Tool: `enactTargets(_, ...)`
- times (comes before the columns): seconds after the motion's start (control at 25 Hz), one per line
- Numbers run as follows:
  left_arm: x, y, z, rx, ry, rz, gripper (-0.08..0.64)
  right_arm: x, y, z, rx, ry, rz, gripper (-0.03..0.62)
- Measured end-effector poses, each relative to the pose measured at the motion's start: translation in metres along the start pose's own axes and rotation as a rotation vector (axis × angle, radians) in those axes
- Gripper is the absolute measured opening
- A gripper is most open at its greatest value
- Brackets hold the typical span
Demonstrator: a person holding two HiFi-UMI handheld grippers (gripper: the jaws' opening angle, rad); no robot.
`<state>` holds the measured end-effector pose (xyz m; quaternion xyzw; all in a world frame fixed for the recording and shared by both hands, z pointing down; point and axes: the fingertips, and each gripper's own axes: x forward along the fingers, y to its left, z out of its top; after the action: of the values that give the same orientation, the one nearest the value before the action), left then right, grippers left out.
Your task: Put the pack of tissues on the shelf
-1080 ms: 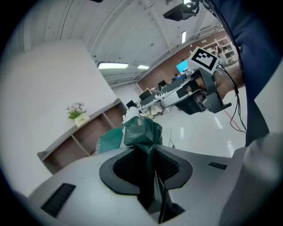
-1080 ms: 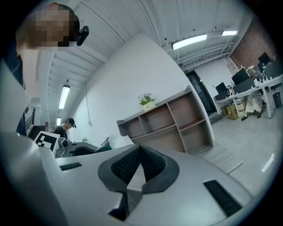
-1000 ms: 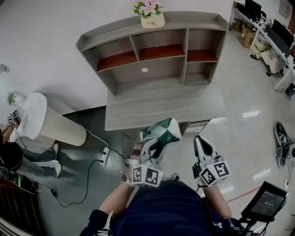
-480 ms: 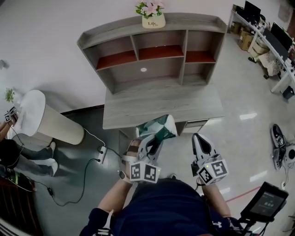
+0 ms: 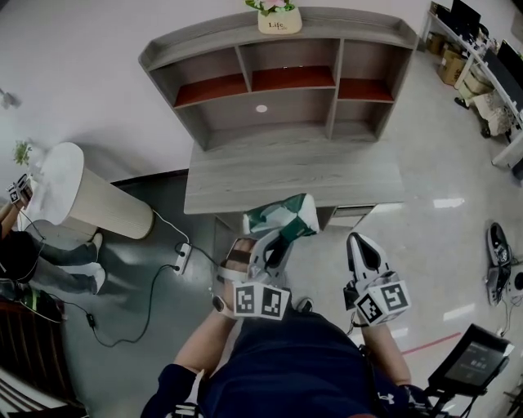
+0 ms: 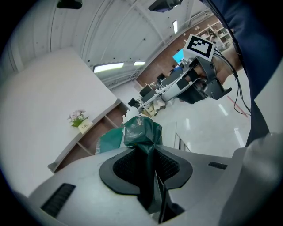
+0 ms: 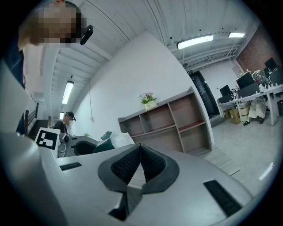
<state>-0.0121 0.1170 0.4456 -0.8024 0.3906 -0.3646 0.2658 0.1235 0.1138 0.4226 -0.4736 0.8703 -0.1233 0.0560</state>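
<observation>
The pack of tissues, green and white, hangs in the air just before the front edge of the grey desk. My left gripper is shut on its wrapper. In the left gripper view the green wrapper is pinched between the pads and bulges above my left gripper. My right gripper is beside it to the right, shut and holding nothing, its pads touching at the tip of the right gripper. The shelf stands at the back of the desk with its compartments bare.
A flower pot stands on top of the shelf. Left of the desk are a white cylinder, a power strip with cables and a person. A screen on a stand is at the lower right and shoes lie on the floor.
Both grippers keep nearly the same place before the desk, and the pack stays gripped. The view has shifted, so the shelf sits a little higher in the frame.
</observation>
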Motion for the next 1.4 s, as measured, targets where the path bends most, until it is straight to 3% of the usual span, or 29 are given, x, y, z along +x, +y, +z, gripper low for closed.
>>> enactTargets(0.6,0.070,0.045,-0.024,0.016,-0.016,-0.019,0.100,0.062,-0.046,0.010,-0.002,0.010,-0.079,0.003)
enactTargets(1.4,0.139,0.138,-0.072,0.108,-0.112,-0.081,0.100,0.188,-0.055,0.027,-0.047,0.039,-0.150,0.003)
